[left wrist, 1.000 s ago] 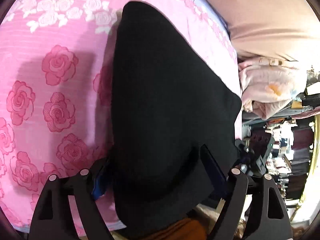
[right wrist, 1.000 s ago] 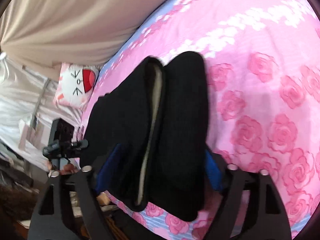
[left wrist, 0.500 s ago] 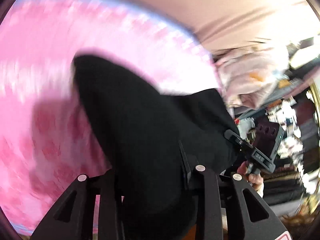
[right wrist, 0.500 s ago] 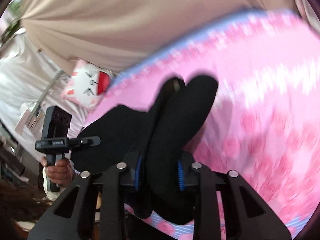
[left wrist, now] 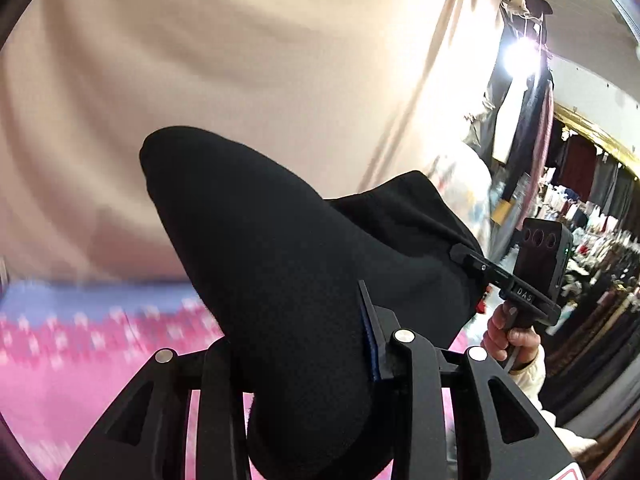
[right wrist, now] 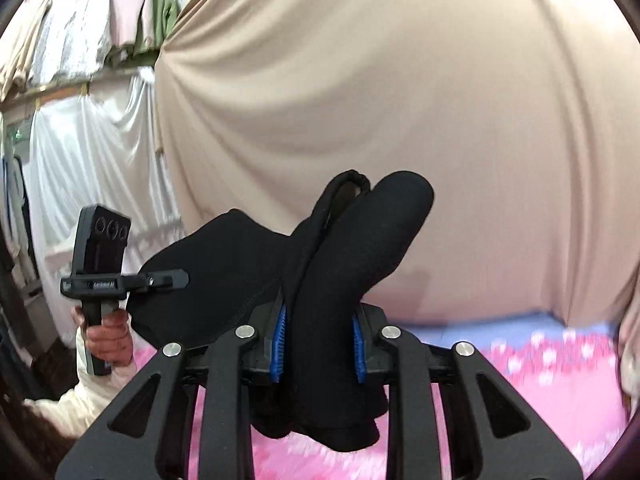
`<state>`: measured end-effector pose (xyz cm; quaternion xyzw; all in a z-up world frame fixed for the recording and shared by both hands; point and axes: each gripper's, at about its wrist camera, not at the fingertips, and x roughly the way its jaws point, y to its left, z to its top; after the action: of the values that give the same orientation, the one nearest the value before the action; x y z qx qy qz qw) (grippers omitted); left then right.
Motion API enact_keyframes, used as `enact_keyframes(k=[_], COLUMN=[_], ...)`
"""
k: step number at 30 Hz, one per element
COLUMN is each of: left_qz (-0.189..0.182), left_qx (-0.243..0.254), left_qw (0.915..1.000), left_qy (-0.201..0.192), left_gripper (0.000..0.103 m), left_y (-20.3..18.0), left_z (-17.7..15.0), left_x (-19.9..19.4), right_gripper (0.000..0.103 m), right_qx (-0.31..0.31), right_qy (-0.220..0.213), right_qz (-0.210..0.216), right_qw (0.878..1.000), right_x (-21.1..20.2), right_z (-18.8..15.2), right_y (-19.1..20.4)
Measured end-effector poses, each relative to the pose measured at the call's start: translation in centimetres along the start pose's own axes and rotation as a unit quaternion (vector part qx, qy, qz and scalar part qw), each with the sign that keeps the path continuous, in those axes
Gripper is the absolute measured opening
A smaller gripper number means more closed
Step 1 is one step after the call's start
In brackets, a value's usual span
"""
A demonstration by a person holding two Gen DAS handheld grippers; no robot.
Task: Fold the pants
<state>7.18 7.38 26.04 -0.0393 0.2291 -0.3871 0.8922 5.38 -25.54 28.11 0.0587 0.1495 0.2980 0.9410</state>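
Note:
Black pants (left wrist: 280, 260) hang bunched in the air above the pink rose bedsheet (left wrist: 60, 380). In the left wrist view my left gripper (left wrist: 296, 344) pinches one thick fold; its jaws are opening slightly, with the cloth still pressed between the pads. My right gripper (right wrist: 320, 344) is shut on another fold of the pants (right wrist: 360, 240), blue pads (right wrist: 280, 344) squeezing both sides. The cloth spans between the two grippers. Each wrist view shows the other gripper: the right gripper (left wrist: 468, 260) and the left gripper (right wrist: 180, 278), each held by a hand (right wrist: 108, 332).
A beige curtain (left wrist: 240, 60) fills the background behind the bed. Racks of hanging clothes (left wrist: 592, 220) stand at the right of the left wrist view. White drapes (right wrist: 80, 160) and hung garments are at the left of the right wrist view.
Both grippers went from wide open around the pants lying on the bed to shut on them. They rose and levelled out, lifting the pants clear of the sheet.

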Motion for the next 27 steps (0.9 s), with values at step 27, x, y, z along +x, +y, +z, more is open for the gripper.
enact_keyframes(k=[27], left_qz=[0.042], left_qx=[-0.156], left_qw=[0.9678], left_qy=[0.193], left_gripper=[0.036], left_y=[25.4], left_z=[-16.7], left_x=[30.0], right_gripper=[0.028], right_qx=[0.227], right_qy=[0.184], right_qz=[-0.062], right_qw=[0.954], right_x=[22.8], right_z=[-24.2], right_y=[-24.5])
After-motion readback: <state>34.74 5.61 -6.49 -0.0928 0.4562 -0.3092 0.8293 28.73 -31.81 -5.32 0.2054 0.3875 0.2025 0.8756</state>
